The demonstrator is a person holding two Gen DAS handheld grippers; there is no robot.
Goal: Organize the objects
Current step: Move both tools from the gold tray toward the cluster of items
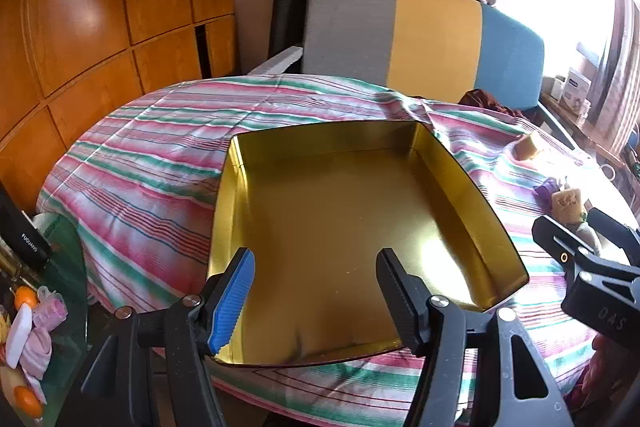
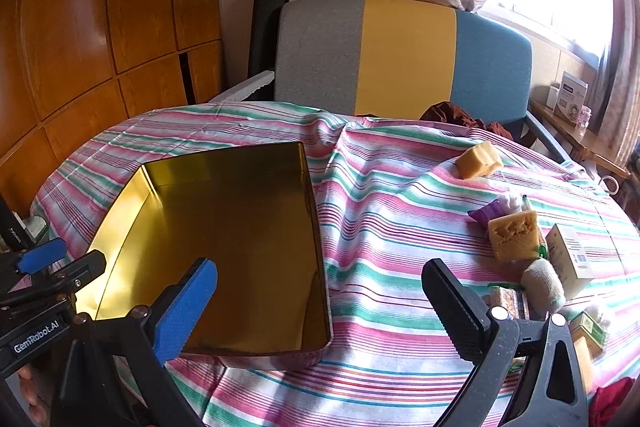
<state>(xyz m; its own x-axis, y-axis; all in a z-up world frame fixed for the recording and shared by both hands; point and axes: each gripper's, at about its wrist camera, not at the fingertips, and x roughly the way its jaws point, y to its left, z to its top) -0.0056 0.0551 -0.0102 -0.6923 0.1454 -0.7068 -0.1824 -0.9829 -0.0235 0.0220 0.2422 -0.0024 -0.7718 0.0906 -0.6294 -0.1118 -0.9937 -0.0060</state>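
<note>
Both grippers (image 1: 316, 295) (image 2: 320, 303) gaping over tin (image 1: 344, 211), nothing held

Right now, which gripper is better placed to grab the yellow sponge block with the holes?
Probably the right gripper. Its jaws are wide open and empty, and the holed yellow sponge block lies just beyond its black finger. The left gripper hangs over the empty gold metal tin, farther from the sponge.

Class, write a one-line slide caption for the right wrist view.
Open right tool hovers over striped tablecloth between empty gold tin and scattered sponges.
</note>
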